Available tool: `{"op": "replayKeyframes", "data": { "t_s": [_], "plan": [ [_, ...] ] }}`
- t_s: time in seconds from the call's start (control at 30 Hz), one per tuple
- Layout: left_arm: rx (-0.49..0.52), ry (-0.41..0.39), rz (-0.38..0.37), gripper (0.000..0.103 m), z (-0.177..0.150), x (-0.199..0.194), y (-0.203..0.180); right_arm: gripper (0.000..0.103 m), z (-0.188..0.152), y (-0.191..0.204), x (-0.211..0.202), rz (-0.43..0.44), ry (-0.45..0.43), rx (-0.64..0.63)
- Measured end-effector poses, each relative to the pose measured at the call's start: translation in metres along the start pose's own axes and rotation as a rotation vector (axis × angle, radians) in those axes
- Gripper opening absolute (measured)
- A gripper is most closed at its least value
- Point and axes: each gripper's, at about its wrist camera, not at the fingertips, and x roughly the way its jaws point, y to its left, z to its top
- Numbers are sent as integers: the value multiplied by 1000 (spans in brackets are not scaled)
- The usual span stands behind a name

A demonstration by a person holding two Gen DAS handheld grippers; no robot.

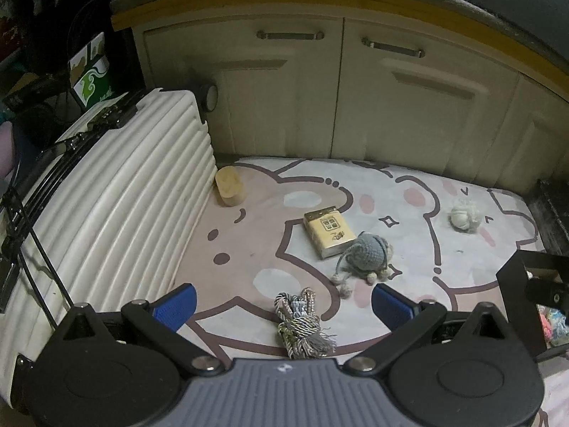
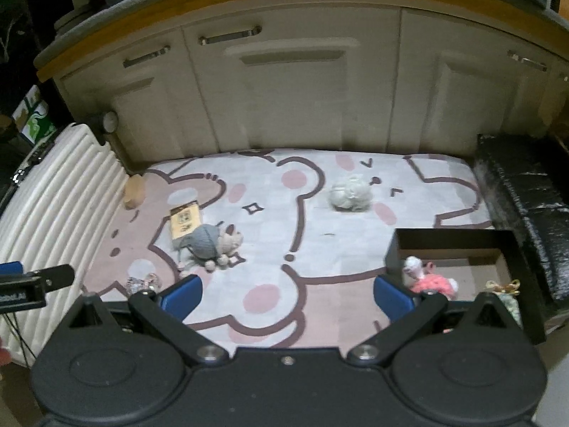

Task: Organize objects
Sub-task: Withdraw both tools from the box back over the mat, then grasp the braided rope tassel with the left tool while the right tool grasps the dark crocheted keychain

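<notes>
My left gripper [image 1: 284,304] is open above the cartoon mat [image 1: 249,249], with a grey braided tassel cord [image 1: 302,323] lying between its blue fingers. Beyond it lie a yellow card box [image 1: 329,233], a grey crocheted toy [image 1: 366,252], a wooden cylinder [image 1: 231,185] and a white yarn ball [image 1: 462,215]. My right gripper [image 2: 288,295] is open and empty over the mat [image 2: 320,235]. A black box [image 2: 498,242] at its right holds a pink knitted toy [image 2: 432,279] and a small pale bundle [image 2: 506,293]. The white yarn ball [image 2: 350,192] lies ahead.
A white ribbed suitcase [image 1: 117,206] lies along the mat's left edge. Cream cabinet doors [image 1: 320,106] close off the back. A black padded block [image 2: 526,213] stands at the right. The left gripper's tip [image 2: 39,279] shows at the right wrist view's left edge.
</notes>
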Motion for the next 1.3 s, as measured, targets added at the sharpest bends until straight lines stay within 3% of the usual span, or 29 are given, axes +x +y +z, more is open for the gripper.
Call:
{"op": "replayKeyframes", "data": {
  "t_s": [0.27, 0.6, 0.87, 0.93, 1.17, 1.3],
  "plan": [
    [-75, 58, -22, 103, 1, 23, 15, 103, -5, 20, 13, 48, 47, -61],
    [-43, 137, -27, 99, 7, 54, 15, 103, -23, 49, 49, 127, 200, -50],
    [-56, 234, -48, 88, 2, 85, 16, 101, -42, 84, 80, 181, 337, -108],
    [-75, 270, -65, 84, 0, 95, 17, 96, -47, 92, 88, 188, 366, -126],
    [-177, 375, -163, 70, -8, 126, 21, 92, -58, 104, 113, 200, 459, -126],
    [-194, 416, -149, 68, -11, 142, 21, 89, -65, 106, 123, 204, 501, -136]
  ]
}}
